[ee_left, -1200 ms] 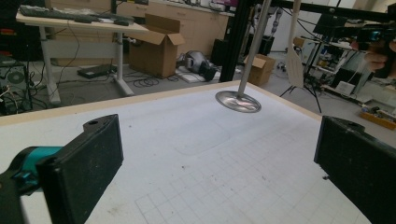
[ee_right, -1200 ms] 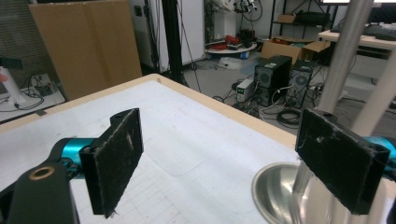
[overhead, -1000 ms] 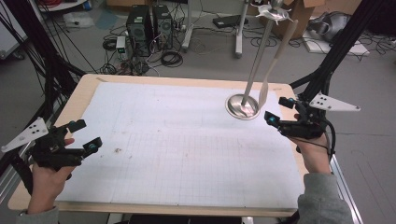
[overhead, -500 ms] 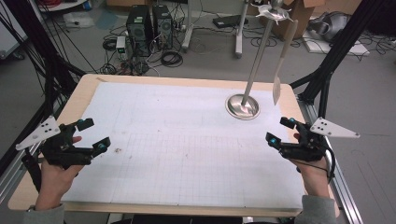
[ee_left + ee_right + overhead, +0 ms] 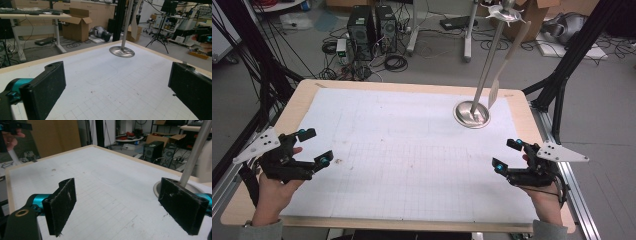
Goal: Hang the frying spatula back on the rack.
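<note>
Change since earlier frames: right gripper [image 5: 507,154] has drawn back from beside the stand toward the near right edge; left gripper [image 5: 312,146] has shifted slightly right along the near left edge.
Left gripper: held low over the white gridded paper mat [image 5: 402,150]; jaws spread wide, nothing between them. Its own view confirms bare mat between the two black pads [image 5: 47,85].
Right gripper: held low at the near right of the mat; jaws likewise wide apart and empty, as the black pads [image 5: 62,205] in its own view show.
Round polished metal stand base [image 5: 471,114]: rests on the far right part of the mat, well apart from both grippers.
Slanted metal pole [image 5: 490,55]: rises from the base centre, leaning to the far right, to a star-shaped hanger top [image 5: 506,12].
Pale flat spatula-like utensil [image 5: 504,60]: hangs from the hanger beside the pole, its blade just above the base; this is the thing nearest the right gripper.
Rationale for placement: both grippers sit symmetrically at the near edge, probably a rest pose; open jaws suit release or readiness, and the hanging utensil appears left in place.
Wooden table [image 5: 532,125]: light rim bordering the mat.
</note>
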`<state>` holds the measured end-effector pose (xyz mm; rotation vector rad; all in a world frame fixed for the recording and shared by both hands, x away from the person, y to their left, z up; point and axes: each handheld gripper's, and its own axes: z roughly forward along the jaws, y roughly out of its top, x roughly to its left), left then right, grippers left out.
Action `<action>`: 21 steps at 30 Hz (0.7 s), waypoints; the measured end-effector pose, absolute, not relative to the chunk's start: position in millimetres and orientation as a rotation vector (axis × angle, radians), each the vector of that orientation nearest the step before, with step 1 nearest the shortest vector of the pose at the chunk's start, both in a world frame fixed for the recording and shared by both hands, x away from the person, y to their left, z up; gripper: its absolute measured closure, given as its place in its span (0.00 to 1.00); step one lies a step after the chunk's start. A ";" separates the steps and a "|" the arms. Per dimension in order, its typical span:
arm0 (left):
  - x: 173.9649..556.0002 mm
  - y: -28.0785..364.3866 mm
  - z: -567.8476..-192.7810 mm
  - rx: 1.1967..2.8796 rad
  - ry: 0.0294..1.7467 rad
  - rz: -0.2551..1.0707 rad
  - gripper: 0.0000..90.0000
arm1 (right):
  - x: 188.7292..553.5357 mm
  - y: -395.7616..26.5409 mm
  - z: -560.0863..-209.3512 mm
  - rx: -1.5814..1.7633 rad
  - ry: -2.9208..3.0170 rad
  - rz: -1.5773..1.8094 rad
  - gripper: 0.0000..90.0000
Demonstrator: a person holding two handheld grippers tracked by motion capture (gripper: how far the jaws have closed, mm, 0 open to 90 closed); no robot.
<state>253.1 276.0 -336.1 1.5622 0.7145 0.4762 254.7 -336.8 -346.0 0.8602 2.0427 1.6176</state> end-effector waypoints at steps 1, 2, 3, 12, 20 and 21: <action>253.3 276.0 -336.1 1.566 0.715 0.475 0.02 | 253.7 -337.2 -345.5 0.861 2.044 1.615 0.15; 253.2 275.6 -336.2 1.566 0.714 0.473 0.02 | 252.2 -337.9 -344.6 0.861 2.038 1.608 0.15; 253.2 275.5 -336.3 1.568 0.710 0.474 0.02 | 250.1 -339.0 -343.8 0.856 2.033 1.613 0.15; 252.5 269.7 -335.3 1.567 0.698 0.464 0.02 | 225.6 -355.9 -340.1 0.857 1.960 1.655 0.15; 249.1 264.8 -331.6 1.574 0.681 0.463 0.02 | 228.2 -352.0 -343.5 0.832 1.977 1.732 0.15; 248.9 265.4 -331.4 1.575 0.682 0.469 0.02 | 230.3 -350.2 -344.4 0.823 1.976 1.727 0.15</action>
